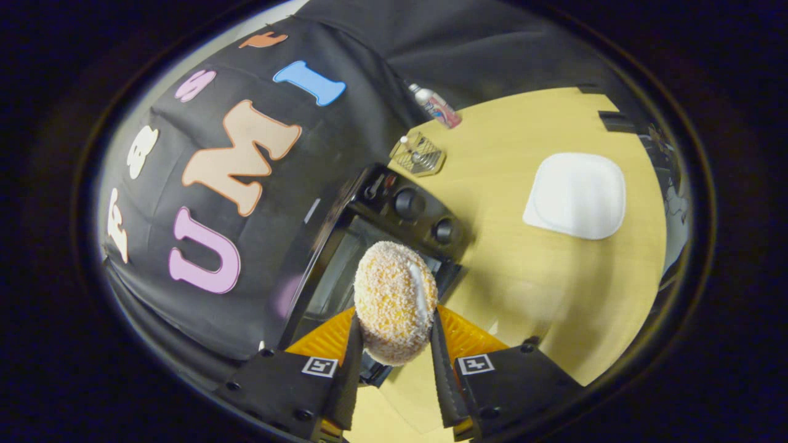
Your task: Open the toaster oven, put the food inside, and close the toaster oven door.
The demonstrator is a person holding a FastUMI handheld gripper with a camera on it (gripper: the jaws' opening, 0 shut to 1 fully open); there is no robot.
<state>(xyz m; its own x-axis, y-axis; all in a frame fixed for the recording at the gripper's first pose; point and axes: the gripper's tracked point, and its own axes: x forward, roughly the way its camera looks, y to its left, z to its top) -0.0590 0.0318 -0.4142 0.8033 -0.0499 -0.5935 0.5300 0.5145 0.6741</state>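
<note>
— What's happening over there?

— The counter (pixel 554 283) is lying pale and smooth, wood-grained. The black toaster oven (pixel 369 234) is sitting on it against the cloth wall, boxy, with a glass door (pixel 335 271) and two round knobs (pixel 407 202) on its panel. From here I cannot tell whether that door is hanging open or shut.

— And the food?

— The claw (pixel 394 344) is gripping it: a round, doughnut-like pastry (pixel 394 301), golden and crumb-coated, with a pale streak of cream along one side. Both fingers are pressing its lower flanks, so it is being held up in the air, hovering just in front of the oven's door.

— So which step is this?

— I'd judge it's the carrying-in step. The next move is probably calling for a level push forward into the cavity, if the door is indeed down, then letting go gently so the soft crumb isn't crushed.

— Anything else lying about?

— A white, rounded-square plate (pixel 575 195) is sitting well off to the side, matte and bare. Beyond the oven a small wire rack (pixel 418 154) is resting, and past that a little bottle (pixel 434 106) is lying near the wall.
</note>
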